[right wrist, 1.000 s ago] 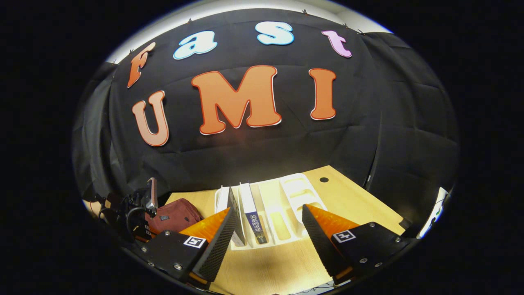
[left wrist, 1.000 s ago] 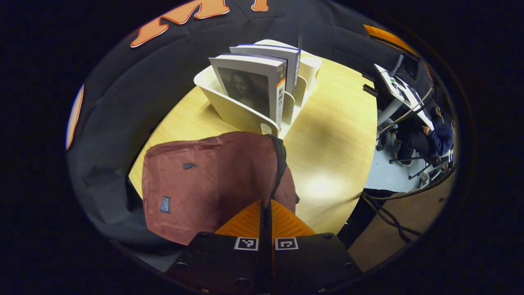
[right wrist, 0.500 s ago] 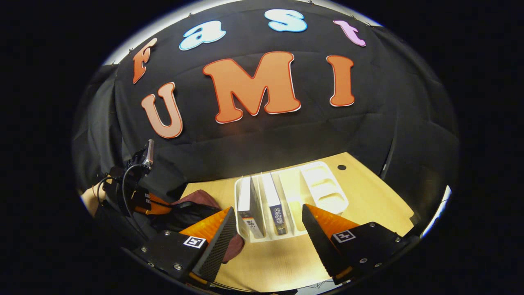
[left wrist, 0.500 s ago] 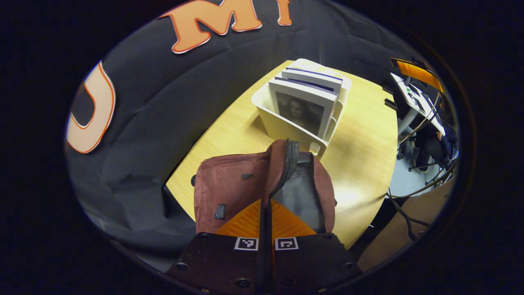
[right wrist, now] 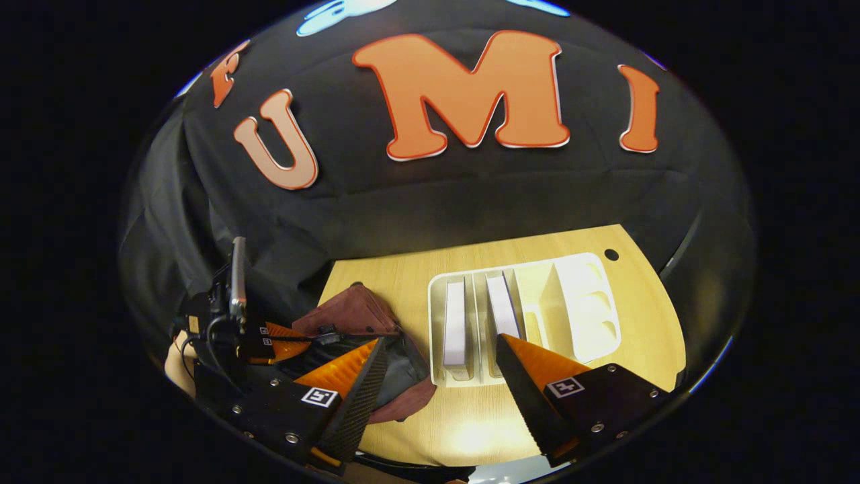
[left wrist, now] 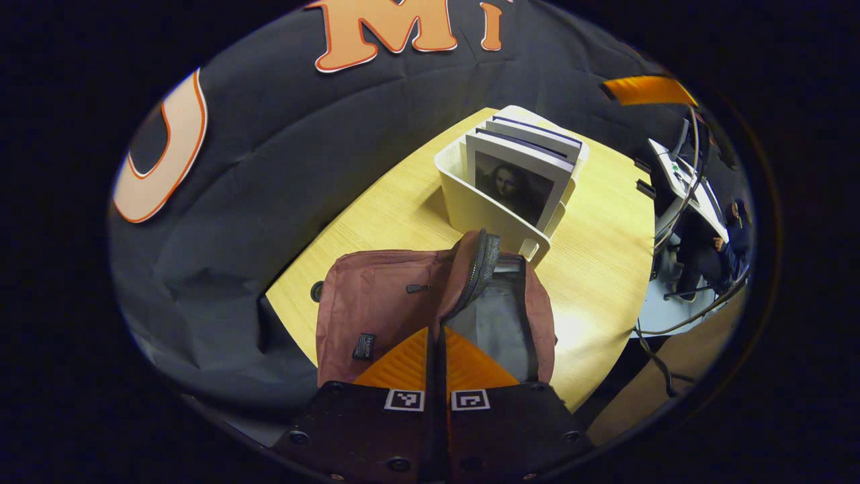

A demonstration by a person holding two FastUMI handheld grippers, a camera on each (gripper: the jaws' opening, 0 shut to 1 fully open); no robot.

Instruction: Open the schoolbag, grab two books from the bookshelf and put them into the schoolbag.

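— Pale wooden tabletop (right wrist: 403,282) under black cloth, wasn't it? Where did the bag lie from the left gripper (left wrist: 437,336)?

— Directly ahead of it. The rust-red fabric schoolbag (left wrist: 376,302) sat at its fingertips, and the fingers were pressed together on the raised zip edge of the flap (left wrist: 474,269), holding the mouth open onto a grey lining (left wrist: 494,323).

— And beyond the bag?

— The cream plastic bookshelf (right wrist: 578,302), farther ahead of the left gripper and a little to its right. Two white-edged upright books (right wrist: 455,323) stood in its nearest slots.

— The right gripper (right wrist: 440,376)?

— Spread wide, holding nothing. It hung above the shelf's near end, the books just ahead between its fingers, their top edges running away from it along its line of sight. I judged it much the nearer hand for lifting a book; the open bag lay just to its left.
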